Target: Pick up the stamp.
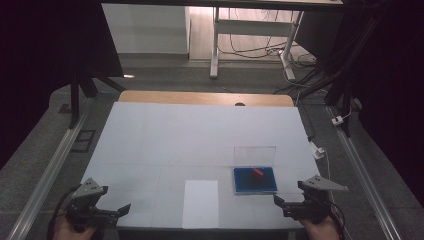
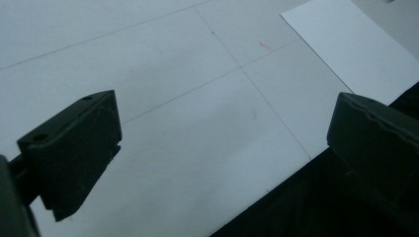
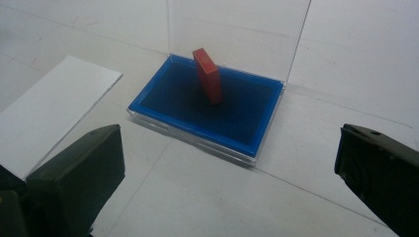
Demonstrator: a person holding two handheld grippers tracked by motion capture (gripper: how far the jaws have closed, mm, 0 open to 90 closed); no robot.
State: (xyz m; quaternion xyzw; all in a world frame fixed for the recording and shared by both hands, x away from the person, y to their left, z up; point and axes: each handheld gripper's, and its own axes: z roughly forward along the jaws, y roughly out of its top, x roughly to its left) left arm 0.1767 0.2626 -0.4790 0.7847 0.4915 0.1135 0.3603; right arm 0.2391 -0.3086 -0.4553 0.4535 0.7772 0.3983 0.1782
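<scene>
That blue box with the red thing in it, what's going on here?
A person holds two black grippers at the near table edge, both open and empty. The right gripper faces the blue-lined clear plastic case, lid open, where a small red rectangular block stands tilted. The left gripper hangs over bare table. A white paper sheet lies between them. Nothing is being touched yet.

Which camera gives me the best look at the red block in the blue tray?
The right gripper view: the red block stands tilted on end in the blue tray, close and unobstructed between the open jaws. The high view shows it as a small red spot in the tray. The left gripper view looks at bare table and white paper.
</scene>
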